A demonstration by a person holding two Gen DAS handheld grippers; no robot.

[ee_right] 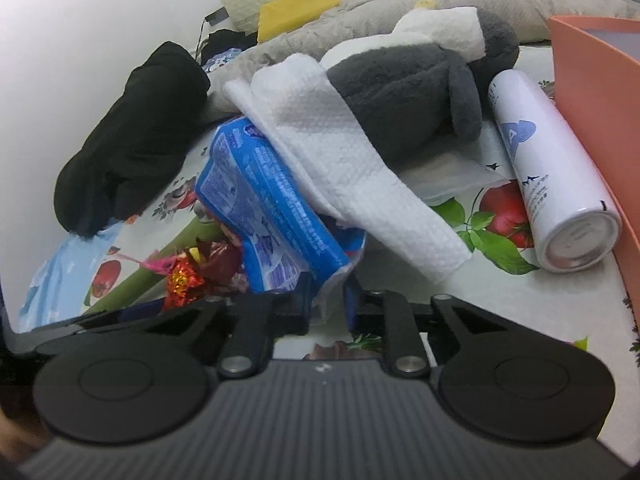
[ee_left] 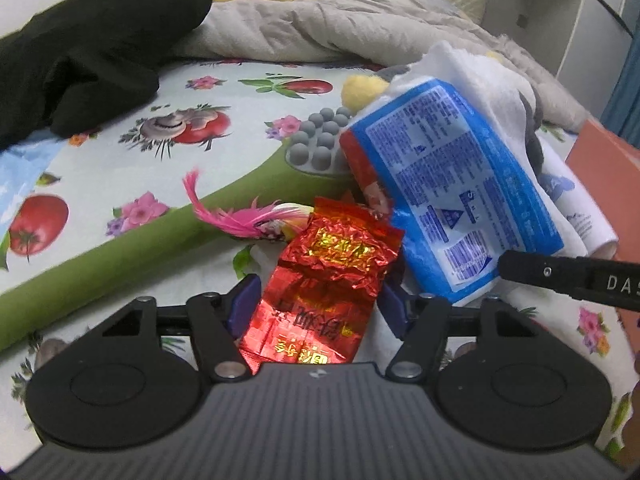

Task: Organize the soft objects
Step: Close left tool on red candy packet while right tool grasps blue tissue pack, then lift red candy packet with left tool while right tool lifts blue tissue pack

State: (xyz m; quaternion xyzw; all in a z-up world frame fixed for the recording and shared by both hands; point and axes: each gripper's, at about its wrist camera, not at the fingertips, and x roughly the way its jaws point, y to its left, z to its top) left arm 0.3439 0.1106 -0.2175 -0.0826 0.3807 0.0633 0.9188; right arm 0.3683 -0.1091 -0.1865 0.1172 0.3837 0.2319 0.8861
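Observation:
My left gripper [ee_left: 318, 308] is shut on a crumpled red foil packet [ee_left: 320, 280], its blue pads pressing both sides. My right gripper [ee_right: 328, 300] is shut on the lower edge of a blue tissue pack [ee_right: 272, 216], which also shows in the left wrist view [ee_left: 452, 184]. A white towel [ee_right: 340, 160] lies folded over the pack, with a grey and white plush toy [ee_right: 416, 92] behind it. The red packet shows in the right wrist view [ee_right: 188, 276] at the lower left.
A green-handled massager with grey knobs [ee_left: 316, 140] and a pink feather [ee_left: 224, 212] lie on the fruit-print sheet [ee_left: 100, 184]. Black cloth [ee_right: 132, 140] at left, white spray can [ee_right: 548, 184] and orange box [ee_right: 600, 92] at right, grey quilt [ee_left: 320, 24] behind.

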